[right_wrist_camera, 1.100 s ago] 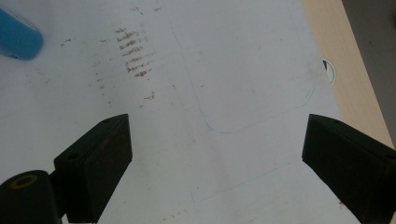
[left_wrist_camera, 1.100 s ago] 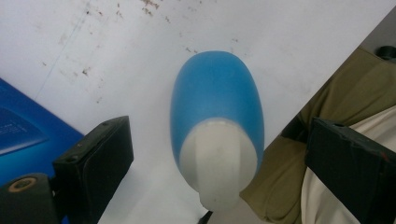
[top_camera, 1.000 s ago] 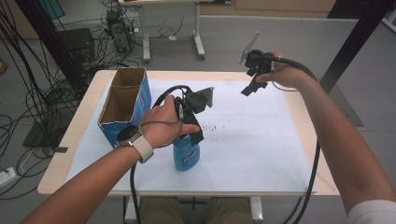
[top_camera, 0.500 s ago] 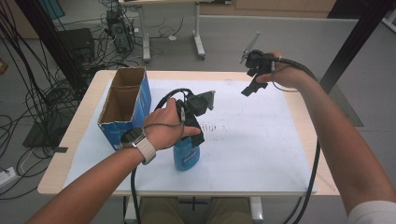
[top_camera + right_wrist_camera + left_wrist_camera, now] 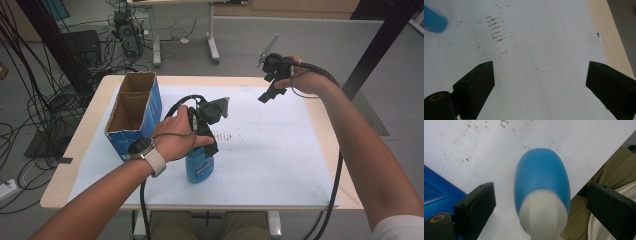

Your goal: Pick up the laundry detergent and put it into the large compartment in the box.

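Item: one blue bottle (image 5: 200, 167) with a white cap (image 5: 543, 215), standing upright on the white sheet (image 5: 270, 150) near the front edge of the surface (image 5: 327, 112), left of centre.

Left tongs (image 5: 207, 131): directly above the bottle, jaws spread wide on either side of the cap, touching neither side; nothing held. In the left gripper view the cap sits between the two black jaws with clear gaps both ways.

Right tongs (image 5: 267, 92): raised above the far right part of the surface, jaws wide apart, empty, well apart from the bottle.

Also present: one open cardboard box (image 5: 132, 115), blue-sided, two compartments, at the far left corner area, just beside the bottle's left; brown smudges (image 5: 496, 28) on the sheet near centre.

Risk, as judged: the bottle is tall and narrow, so a jaw closing off-centre on the rounded cap could push it over toward the box or the front edge; a grip too high on the smooth cap may slip.

Count: bottles 1; boxes 1; tongs 2; sheets 1.
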